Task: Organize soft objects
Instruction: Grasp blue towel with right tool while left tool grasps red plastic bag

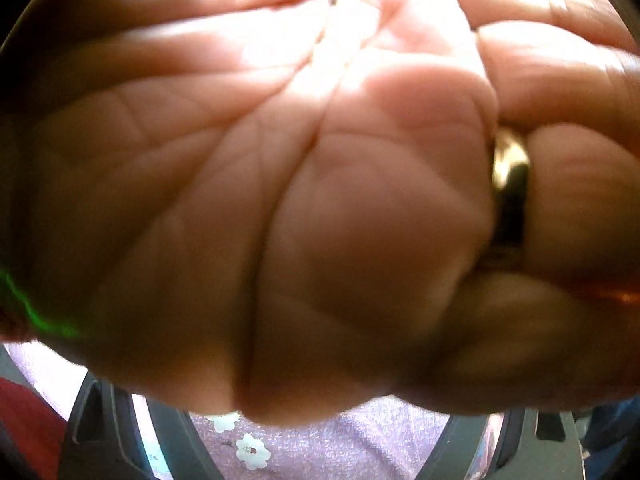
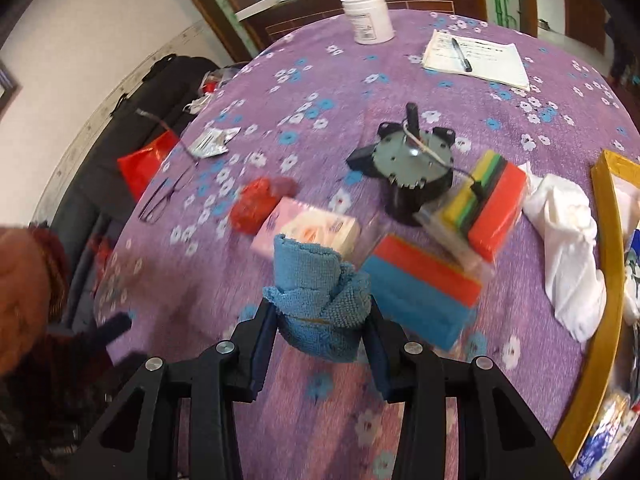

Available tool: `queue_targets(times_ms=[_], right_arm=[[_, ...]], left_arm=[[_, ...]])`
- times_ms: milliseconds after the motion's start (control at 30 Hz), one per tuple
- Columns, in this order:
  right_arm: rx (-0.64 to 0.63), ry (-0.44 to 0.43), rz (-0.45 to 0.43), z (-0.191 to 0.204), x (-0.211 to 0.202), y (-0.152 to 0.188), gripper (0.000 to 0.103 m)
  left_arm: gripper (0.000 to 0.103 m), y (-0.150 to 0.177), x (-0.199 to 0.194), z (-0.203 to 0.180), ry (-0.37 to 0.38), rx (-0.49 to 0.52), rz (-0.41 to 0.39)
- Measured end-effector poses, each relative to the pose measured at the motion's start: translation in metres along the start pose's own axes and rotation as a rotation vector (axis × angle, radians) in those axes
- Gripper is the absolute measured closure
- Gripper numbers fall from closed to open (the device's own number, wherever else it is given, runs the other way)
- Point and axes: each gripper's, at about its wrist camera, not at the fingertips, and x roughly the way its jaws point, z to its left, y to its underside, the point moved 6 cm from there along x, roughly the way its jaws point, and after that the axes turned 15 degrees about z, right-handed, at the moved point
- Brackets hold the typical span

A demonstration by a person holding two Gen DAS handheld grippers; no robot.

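A purple flowered tablecloth (image 2: 400, 80) carries sponge packs (image 2: 424, 292), tissues (image 2: 308, 232), white cloth (image 2: 568, 240), papers (image 2: 476, 60).

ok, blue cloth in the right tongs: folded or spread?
Folded. The blue cloth is bunched into a thick wad, layers showing at its top edge, pinched between both fingers of the right tongs above the purple tablecloth.

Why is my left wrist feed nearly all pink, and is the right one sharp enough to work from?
Left wrist view: a blurred, out-of-focus open palm covers the lens. Right wrist view: the folded blue terry cloth in the right gripper is sharp; the red mesh scrubber is motion-smeared; fisheye bends the edges.
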Motion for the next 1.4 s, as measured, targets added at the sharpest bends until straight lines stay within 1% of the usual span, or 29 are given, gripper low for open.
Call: queue_targets(times_ms=[333, 433, 567, 700, 733, 767, 833, 867, 900, 1000, 1100, 1167, 1200, 1233, 1267, 1333, 1400], right_arm=[[-0.091, 0.023, -0.006, 0.002, -0.015, 0.032, 0.058], [-0.093, 0.03, -0.012, -0.005, -0.023, 0.041, 0.058], [-0.087, 0.039, -0.022, -0.017, -0.033, 0.05, 0.058], [-0.075, 0.052, -0.042, -0.03, -0.046, 0.054, 0.058], [-0.074, 0.055, -0.045, -0.032, -0.048, 0.055, 0.058], [-0.073, 0.058, -0.048, -0.034, -0.051, 0.057, 0.058], [-0.071, 0.061, -0.05, -0.038, -0.055, 0.06, 0.058], [-0.072, 0.063, -0.05, -0.039, -0.056, 0.062, 0.058], [-0.072, 0.068, -0.051, -0.042, -0.058, 0.065, 0.058], [-0.065, 0.074, -0.054, -0.048, -0.063, 0.071, 0.058], [-0.048, 0.087, -0.062, -0.056, -0.069, 0.078, 0.058], [-0.033, 0.098, -0.066, -0.062, -0.072, 0.082, 0.058], [-0.025, 0.102, -0.067, -0.065, -0.074, 0.084, 0.058], [-0.015, 0.106, -0.068, -0.068, -0.076, 0.086, 0.058], [-0.006, 0.11, -0.07, -0.071, -0.077, 0.088, 0.058], [0.012, 0.12, -0.076, -0.077, -0.081, 0.091, 0.058], [0.028, 0.128, -0.084, -0.082, -0.085, 0.093, 0.058]], left_arm=[[0.017, -0.006, -0.002, -0.008, -0.001, -0.054, -0.032], [0.017, -0.01, -0.001, -0.013, -0.006, -0.065, -0.037], [0.017, -0.015, 0.003, -0.025, -0.008, -0.055, -0.025], [0.017, -0.022, 0.003, -0.034, -0.002, -0.041, -0.032], [0.014, -0.027, 0.004, -0.034, -0.004, -0.025, -0.037], [0.01, -0.031, 0.008, -0.032, 0.002, -0.044, -0.016], [0.009, -0.032, 0.014, -0.025, 0.032, -0.084, 0.002], [0.009, -0.035, 0.015, -0.02, 0.024, -0.088, 0.003], [0.009, -0.041, 0.017, -0.018, -0.009, -0.084, 0.001], [0.009, -0.058, 0.023, -0.022, -0.061, -0.059, 0.002], [0.01, -0.083, 0.038, -0.016, -0.057, -0.044, 0.036], [0.01, -0.1, 0.052, -0.013, -0.077, -0.036, 0.05], [0.014, -0.106, 0.056, -0.012, -0.068, -0.024, 0.057], [0.02, -0.111, 0.062, -0.012, -0.075, -0.014, 0.065], [0.023, -0.114, 0.069, -0.012, -0.084, -0.005, 0.079], [0.038, -0.12, 0.085, -0.012, -0.085, 0.011, 0.114], [0.039, -0.125, 0.099, -0.012, -0.081, 0.019, 0.147]])
